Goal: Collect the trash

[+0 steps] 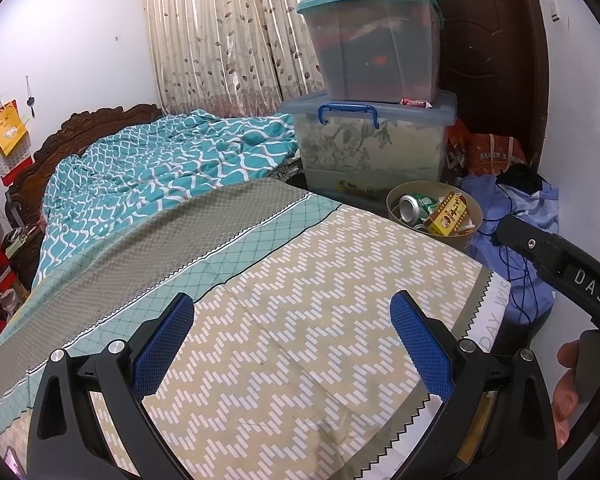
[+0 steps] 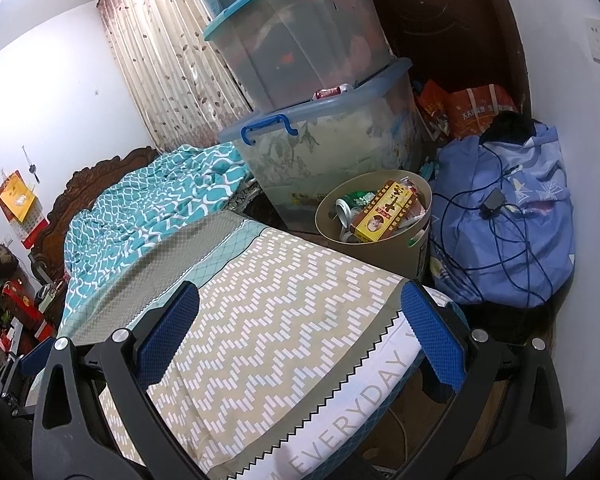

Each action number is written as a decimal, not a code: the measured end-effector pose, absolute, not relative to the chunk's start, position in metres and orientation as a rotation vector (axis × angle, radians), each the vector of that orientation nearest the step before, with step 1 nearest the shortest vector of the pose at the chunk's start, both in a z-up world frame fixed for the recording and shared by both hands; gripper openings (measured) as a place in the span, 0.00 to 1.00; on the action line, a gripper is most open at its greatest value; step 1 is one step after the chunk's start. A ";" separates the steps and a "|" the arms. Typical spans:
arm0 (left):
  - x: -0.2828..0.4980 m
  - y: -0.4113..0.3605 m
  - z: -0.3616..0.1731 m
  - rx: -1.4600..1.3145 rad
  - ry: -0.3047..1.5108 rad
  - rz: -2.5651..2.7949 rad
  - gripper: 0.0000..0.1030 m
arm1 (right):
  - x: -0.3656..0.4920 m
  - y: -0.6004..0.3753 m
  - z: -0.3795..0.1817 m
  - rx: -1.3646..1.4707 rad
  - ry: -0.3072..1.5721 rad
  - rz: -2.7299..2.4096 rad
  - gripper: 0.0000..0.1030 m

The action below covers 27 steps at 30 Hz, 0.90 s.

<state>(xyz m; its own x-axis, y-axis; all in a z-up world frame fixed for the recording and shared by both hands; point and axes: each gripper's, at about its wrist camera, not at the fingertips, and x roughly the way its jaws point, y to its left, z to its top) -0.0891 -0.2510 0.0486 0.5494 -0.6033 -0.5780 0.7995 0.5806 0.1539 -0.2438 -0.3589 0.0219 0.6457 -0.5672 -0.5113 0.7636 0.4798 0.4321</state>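
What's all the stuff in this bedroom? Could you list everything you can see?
Bed: one, beige zigzag sheet, foreground.
Quilt: one, teal and white, crumpled at the headboard end.
Headboard: one, dark carved wood, far left.
Storage boxes: at least three, clear plastic with blue or teal lids, stacked beside the bed.
Trash bin: one, tan, round, on the floor by the bed corner.
Trash in it: silver can, yellow and red carton, other wrappers.
Blue bundle: one, cloth, right of the bin, dark cable over it.
Red bags: by the door.
Curtain: beige, leaf print.
Calendar: red and yellow, left wall.
Left gripper: blue pads, open, empty.
Right gripper: blue pads, open, empty.
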 end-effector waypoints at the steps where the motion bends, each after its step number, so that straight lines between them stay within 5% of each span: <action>1: -0.089 -0.251 0.048 0.431 0.504 -0.862 0.92 | -0.244 -0.359 0.022 0.685 0.319 -0.828 0.97; 27: -0.092 -0.252 0.046 0.432 0.508 -0.884 0.92 | -0.243 -0.360 0.026 0.676 0.312 -0.829 0.97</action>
<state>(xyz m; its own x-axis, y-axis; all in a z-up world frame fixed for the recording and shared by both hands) -0.0923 -0.2517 0.0457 0.5311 -0.6152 -0.5826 0.8132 0.5632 0.1466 -0.2431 -0.3596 0.0257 0.6465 -0.5732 -0.5035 0.7629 0.4845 0.4281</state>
